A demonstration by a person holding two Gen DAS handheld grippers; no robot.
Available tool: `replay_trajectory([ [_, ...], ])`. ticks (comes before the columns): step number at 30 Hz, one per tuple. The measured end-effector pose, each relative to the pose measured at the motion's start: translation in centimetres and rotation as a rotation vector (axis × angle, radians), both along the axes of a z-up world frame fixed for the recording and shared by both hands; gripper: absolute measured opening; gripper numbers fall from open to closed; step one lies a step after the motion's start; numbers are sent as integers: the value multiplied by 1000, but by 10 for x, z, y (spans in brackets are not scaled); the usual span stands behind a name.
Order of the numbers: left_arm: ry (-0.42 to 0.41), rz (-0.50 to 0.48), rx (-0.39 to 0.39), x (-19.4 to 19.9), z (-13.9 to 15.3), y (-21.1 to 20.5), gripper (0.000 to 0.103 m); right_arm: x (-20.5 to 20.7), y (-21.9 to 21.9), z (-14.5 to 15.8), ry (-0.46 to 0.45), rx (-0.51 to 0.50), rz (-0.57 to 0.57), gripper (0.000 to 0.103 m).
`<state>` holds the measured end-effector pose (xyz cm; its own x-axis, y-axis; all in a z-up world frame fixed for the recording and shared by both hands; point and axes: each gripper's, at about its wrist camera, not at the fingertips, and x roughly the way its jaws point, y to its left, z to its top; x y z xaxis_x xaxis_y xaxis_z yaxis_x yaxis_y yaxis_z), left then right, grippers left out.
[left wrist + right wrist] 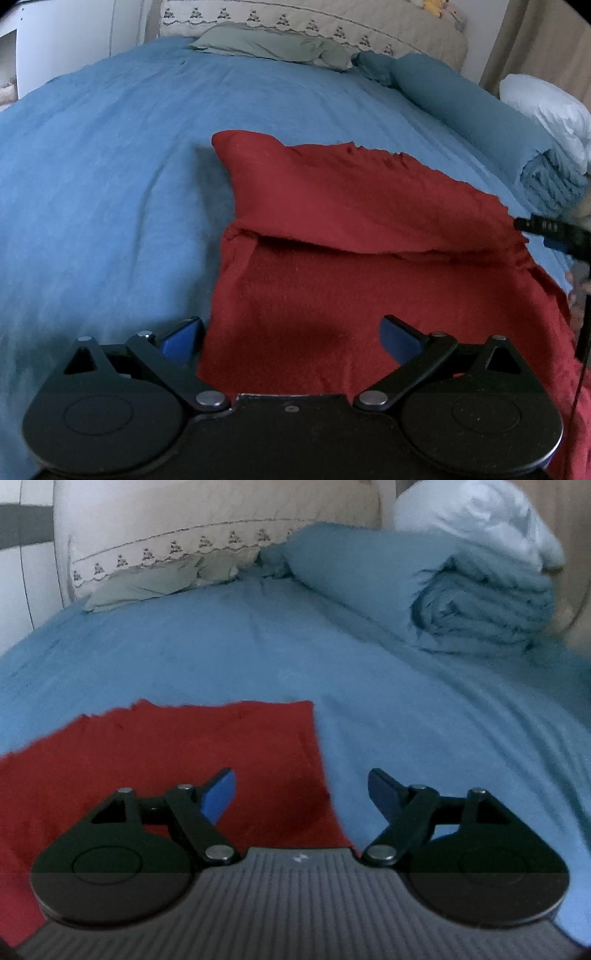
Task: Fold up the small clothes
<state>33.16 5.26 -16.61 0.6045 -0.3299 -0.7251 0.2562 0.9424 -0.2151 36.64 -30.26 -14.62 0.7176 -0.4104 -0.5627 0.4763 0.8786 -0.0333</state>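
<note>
- Two hand-held grippers hang over a bed covered with a blue, slightly wrinkled bedsheet, and one small red fleecy garment lies flat on it
- The left gripper has its blue-padded fingers spread wide with nothing between them; it sits over the near left edge of the red garment, the left fingertip above the sheet and the right one above the cloth
- In the left wrist view the garment's far part is folded over toward the near part, leaving a horizontal fold edge across its middle
- The right gripper is also wide apart and holds nothing; it straddles the garment's right edge, one finger over red cloth, the other over blue sheet
- A rolled blue blanket rests at the far right, a white pillow behind it
- A grey-green pillow lies against a beige embroidered headboard
</note>
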Motion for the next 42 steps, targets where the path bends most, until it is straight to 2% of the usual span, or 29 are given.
replay_trajectory([
  [5, 11, 10, -26, 2, 2, 3, 102, -9, 24, -6, -25, -33, 153, 95],
  [8, 5, 18, -33, 3, 5, 6, 102, 10, 35, -11, 59, -32, 137, 93],
  [9, -1, 23, -44, 5, 7, 8, 102, 14, 38, -11, 59, -22, 142, 93],
  [12, -81, 27, -58, 12, 18, 7, 102, 9, 66, -1, -22, -1, 227, 93],
  [16, -173, 63, -55, 35, 37, -2, 100, 7, 86, 4, -48, -19, 247, 94],
  [18, -179, 60, -126, 51, 44, -7, 89, 7, 82, 3, -54, -30, 252, 95],
  [20, -165, -1, -223, 63, 47, -17, 87, 7, 77, 4, -53, -45, 251, 95],
  [21, -164, -33, -244, 67, 46, -26, 87, 5, 74, 5, -57, -44, 257, 95],
  [23, -169, -66, -208, 75, 40, -44, 87, 3, 68, 4, -55, -32, 276, 95],
  [25, -154, -32, -107, 84, 27, -54, 86, 9, 53, 0, -44, -22, 290, 96],
  [26, -140, -4, -61, 88, 18, -53, 81, 10, 50, -3, -35, -17, 298, 96],
  [28, -113, 31, -20, 92, 3, -43, 61, 11, 46, -9, -19, -14, 313, 96],
  [29, -107, 46, -3, 92, -4, -37, 48, 11, 44, -11, -16, -15, 321, 96],
  [30, -122, 46, 8, 89, -8, -32, 40, 9, 42, -13, -15, -14, 327, 96],
  [34, -144, 37, 78, 89, -7, -32, 37, 10, 33, -24, 0, -8, 336, 96],
  [35, -148, 57, 87, 89, -8, -30, 31, 10, 30, -28, 10, -18, 325, 96],
  [38, -129, 118, 33, 92, -13, -19, 20, 6, 18, -34, 5, -10, 291, 98],
  [39, -125, 128, 28, 93, -14, -19, 20, 4, 13, -36, 4, 8, 288, 99],
  [40, -127, 124, 47, 94, -14, -22, 20, 4, 9, -38, 13, 21, 282, 103],
  [42, -149, 102, 117, 92, -12, -31, 20, 3, 5, -42, 36, 33, 268, 103],
])
